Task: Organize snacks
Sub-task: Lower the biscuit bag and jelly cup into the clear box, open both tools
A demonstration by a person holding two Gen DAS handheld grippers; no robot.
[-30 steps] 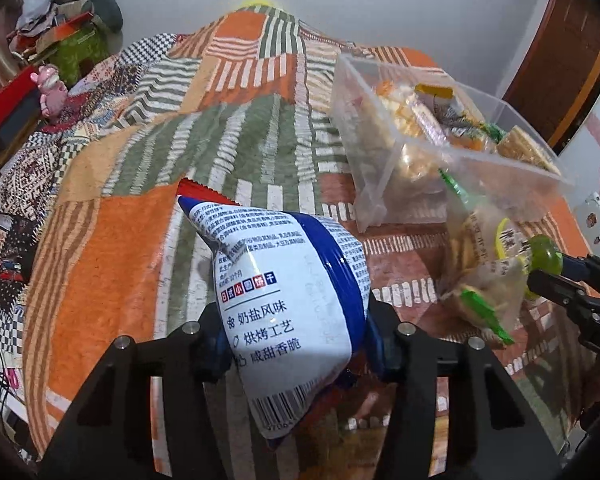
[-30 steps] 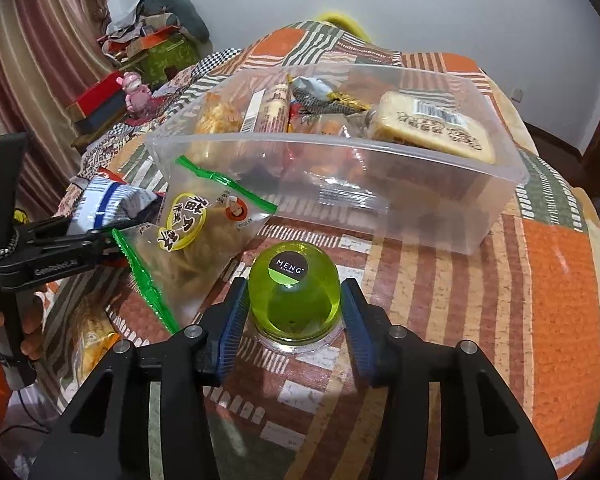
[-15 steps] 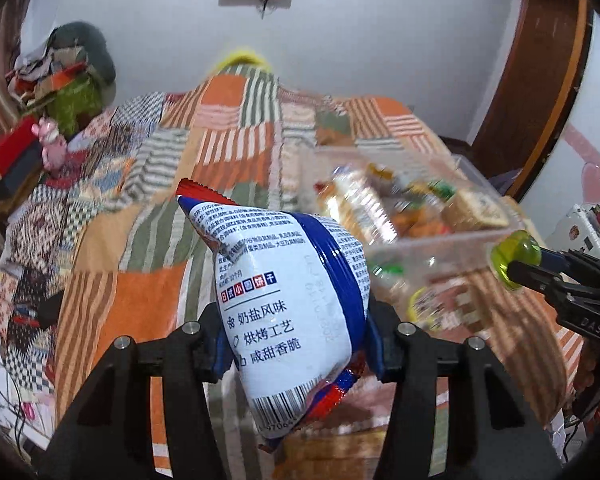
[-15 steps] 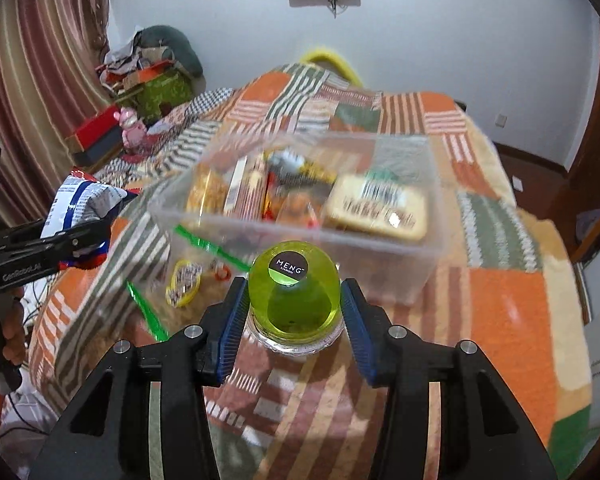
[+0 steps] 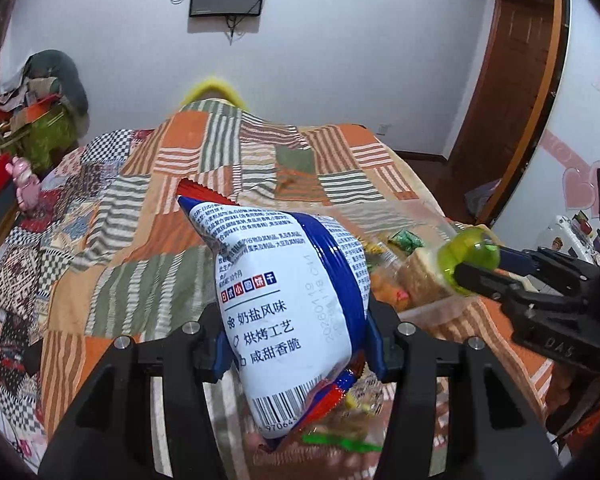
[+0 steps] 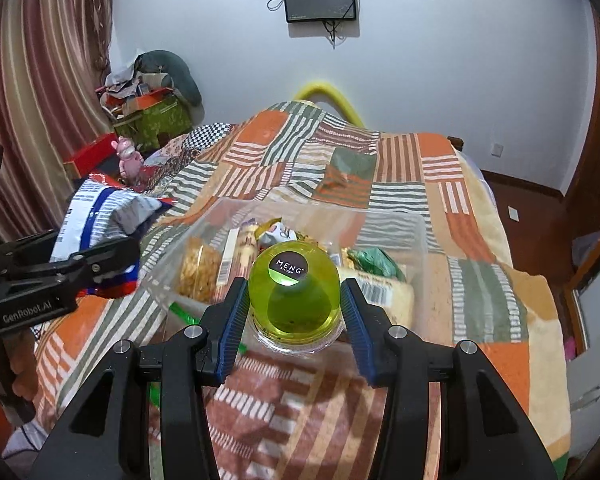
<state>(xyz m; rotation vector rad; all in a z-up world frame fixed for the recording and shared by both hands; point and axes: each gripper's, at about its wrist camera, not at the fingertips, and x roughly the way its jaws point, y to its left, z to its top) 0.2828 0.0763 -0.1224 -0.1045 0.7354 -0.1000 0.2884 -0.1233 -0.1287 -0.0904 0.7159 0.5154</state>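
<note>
Right wrist view shows both loads lifted off the bed (image 6: 480, 240) since a second ago, right gripper (image 6: 294, 312) pinching the green jelly cup (image 6: 294, 292), left gripper (image 5: 296, 344) clamping the biscuit bag (image 5: 288, 300), both poised above the clear snack bin (image 6: 380, 216), probably for dropping in.

Patchwork bed (image 6: 476, 240) bearing clear snack bin (image 6: 420, 236)

Both tongs (image 5: 296, 344) (image 6: 294, 316) clamped, raised
</note>
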